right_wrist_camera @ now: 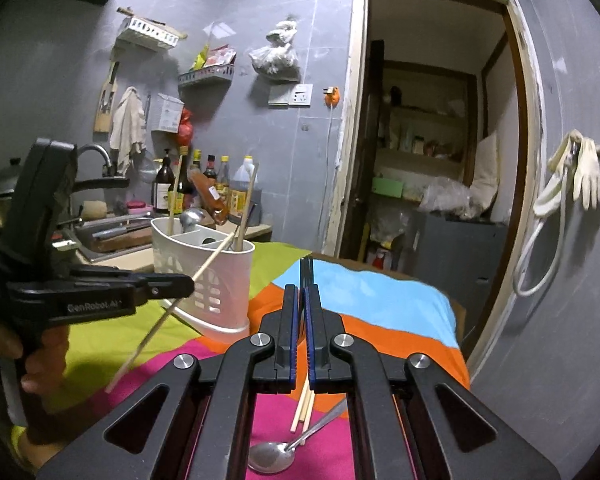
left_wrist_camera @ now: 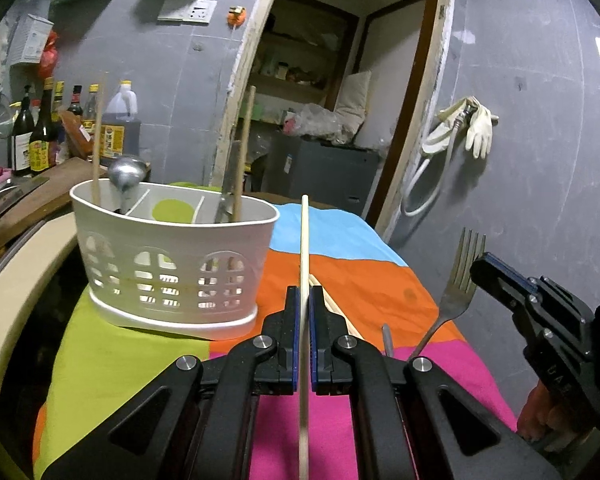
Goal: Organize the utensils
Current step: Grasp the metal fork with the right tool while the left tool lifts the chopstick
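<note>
Left gripper (left_wrist_camera: pixel 305 308) clamped on chopstick (left_wrist_camera: pixel 305 240), which we aim at caddy (left_wrist_camera: pixel 172 276); right gripper (right_wrist_camera: pixel 303 276) clamped on fork (left_wrist_camera: pixel 456 280), likely next.

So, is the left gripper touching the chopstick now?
Touching. In the left wrist view the left gripper has its jaws shut on the chopstick, which runs straight between the two pads.

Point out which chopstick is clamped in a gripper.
The pale chopstick pinched in the left gripper; others stand in the white caddy or lie loose on the cloth.
</note>
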{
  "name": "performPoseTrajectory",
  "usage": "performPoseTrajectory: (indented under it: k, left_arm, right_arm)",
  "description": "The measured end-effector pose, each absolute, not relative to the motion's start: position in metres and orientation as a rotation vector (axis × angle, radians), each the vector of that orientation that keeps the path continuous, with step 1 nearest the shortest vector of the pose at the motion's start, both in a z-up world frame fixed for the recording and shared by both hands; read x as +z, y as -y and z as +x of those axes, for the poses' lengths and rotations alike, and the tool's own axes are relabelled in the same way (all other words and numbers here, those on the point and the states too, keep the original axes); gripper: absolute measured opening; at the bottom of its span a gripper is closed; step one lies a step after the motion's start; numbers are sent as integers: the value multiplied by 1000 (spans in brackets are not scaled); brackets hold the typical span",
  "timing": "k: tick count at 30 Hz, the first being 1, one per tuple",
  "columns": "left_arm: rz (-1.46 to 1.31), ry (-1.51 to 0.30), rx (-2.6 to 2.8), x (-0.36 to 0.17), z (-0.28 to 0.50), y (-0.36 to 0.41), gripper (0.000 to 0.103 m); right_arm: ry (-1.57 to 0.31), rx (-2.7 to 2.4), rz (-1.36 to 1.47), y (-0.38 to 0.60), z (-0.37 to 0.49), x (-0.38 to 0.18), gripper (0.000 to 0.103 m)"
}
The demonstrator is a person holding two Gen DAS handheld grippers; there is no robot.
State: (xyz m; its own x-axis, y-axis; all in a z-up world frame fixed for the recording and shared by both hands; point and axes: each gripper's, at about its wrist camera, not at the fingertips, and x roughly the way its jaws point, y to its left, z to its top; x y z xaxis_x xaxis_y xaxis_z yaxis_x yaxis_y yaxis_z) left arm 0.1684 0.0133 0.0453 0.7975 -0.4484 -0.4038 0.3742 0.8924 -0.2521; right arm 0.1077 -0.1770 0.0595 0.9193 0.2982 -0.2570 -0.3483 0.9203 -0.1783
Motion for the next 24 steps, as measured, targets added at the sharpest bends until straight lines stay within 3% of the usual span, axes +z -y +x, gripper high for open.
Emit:
performPoseTrajectory:
  k: [14, 24]
  left_arm:
    - [-201, -499, -426, 40, 169, -27, 2]
    - [-234, -514, -405, 38, 171, -37, 2]
  right_arm:
    - [-346, 378, -154, 176, 132, 51, 2]
    - [-630, 442, 64, 203, 218, 26, 6]
